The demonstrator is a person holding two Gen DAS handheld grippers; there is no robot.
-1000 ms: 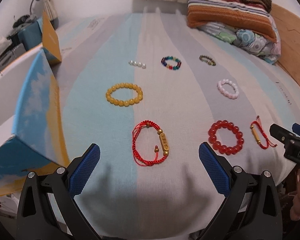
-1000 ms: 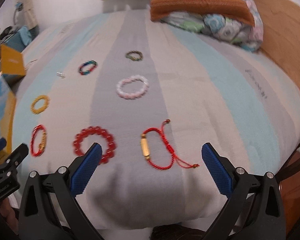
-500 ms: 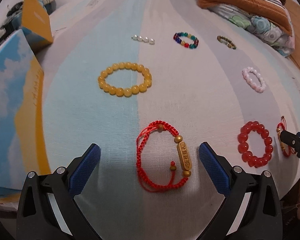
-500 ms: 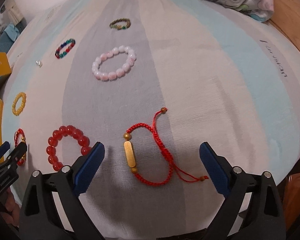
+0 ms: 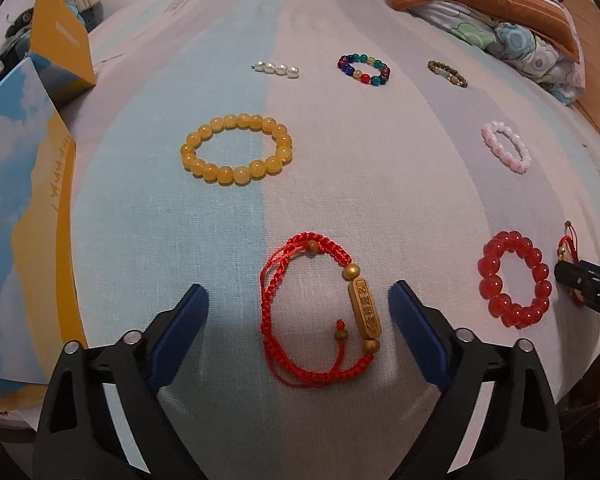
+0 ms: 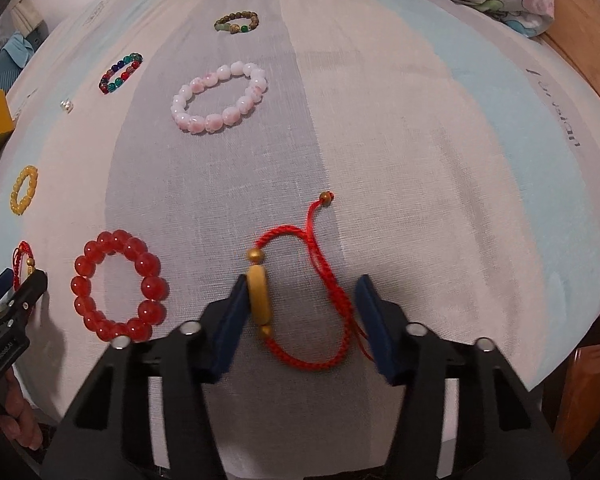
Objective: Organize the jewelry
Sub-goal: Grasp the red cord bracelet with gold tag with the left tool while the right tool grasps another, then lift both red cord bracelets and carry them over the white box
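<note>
Striped bedsheet [image 5: 380, 184] w/ bracelets spread all over. Both claws are open, nothing gripped. Left gripper [image 5: 299, 312] straddles the red cord bracelet w/ engraved gold bar [image 5: 320, 312]. Right gripper [image 6: 300, 304] is half closed around the plain-bar cord bracelet [image 6: 300, 300]; its left pad looks to be touching the bar. Imo pinch the bar or the thick braid, not the loose tails, and press into the sheet a bit. Can't see where stuff goes: maybe the blue/yellow box [image 5: 24, 200], cut off at left.

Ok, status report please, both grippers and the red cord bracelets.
Left gripper open, straddling red cord bracelet with engraved gold bar. Right gripper open, closing around second red cord bracelet, left pad at its gold bead. Red bead bracelet close alongside.
</note>
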